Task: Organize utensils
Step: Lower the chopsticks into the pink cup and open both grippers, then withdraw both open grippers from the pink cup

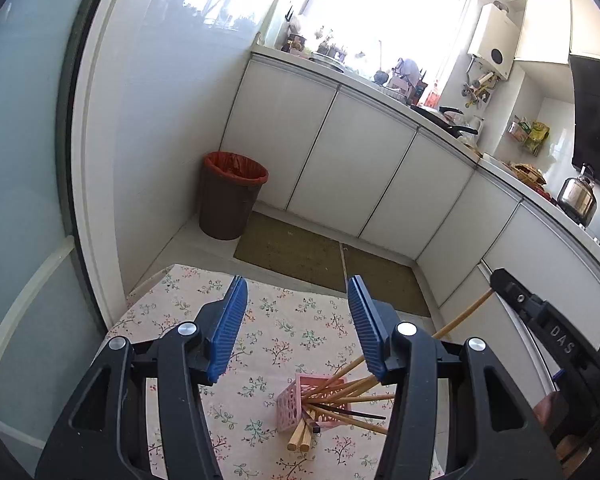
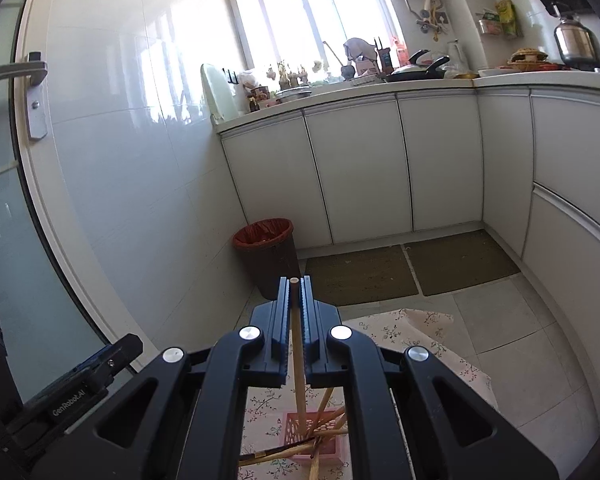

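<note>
Floral cloth covers the surface (image 1: 172,300) under us. Closest, our right tool (image 2: 295,292) is clamped on one wooden chopstick (image 2: 298,360); its long axis runs along the fingers, lower end dipping toward the pink basket (image 2: 324,446) below. Our left tool (image 1: 296,320) stands half wide, holding nothing, above the same basket. Beyond, white cabinets (image 2: 360,168).

White letters "DAS" stand on the black right gripper (image 1: 496,280); "GenRobot.AI" on the black left gripper (image 2: 134,344).
</note>
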The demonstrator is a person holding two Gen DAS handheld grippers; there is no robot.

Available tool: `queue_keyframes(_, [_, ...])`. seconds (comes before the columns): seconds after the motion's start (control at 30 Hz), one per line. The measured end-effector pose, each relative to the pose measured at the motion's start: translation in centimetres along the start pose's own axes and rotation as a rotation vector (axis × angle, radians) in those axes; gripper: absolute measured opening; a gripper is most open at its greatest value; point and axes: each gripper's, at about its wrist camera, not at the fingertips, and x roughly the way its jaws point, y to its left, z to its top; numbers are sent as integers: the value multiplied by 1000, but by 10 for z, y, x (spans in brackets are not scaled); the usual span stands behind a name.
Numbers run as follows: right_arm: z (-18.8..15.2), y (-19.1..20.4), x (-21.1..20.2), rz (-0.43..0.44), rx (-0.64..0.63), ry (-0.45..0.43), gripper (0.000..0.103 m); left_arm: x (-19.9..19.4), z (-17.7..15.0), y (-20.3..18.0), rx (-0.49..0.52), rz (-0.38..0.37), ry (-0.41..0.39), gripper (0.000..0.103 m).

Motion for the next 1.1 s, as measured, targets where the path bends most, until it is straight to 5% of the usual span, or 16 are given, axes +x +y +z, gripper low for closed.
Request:
queue_keyframes(0.2, [-19, 18, 24, 35, -68, 77, 10, 7, -3, 6, 15, 26, 48, 49])
queue_keyframes(0.47, [-4, 8, -32, -17, -84, -1, 23, -10, -3, -9, 60, 29, 35, 49])
queue_keyframes(0.73, [-16, -20, -78, -132, -35, -10, 45, -40, -24, -44, 145, 27, 20, 69])
queue_keyframes(1.1, [-46, -38, -124, -190, -15, 7, 64, -73, -57, -70, 240, 58, 15, 79])
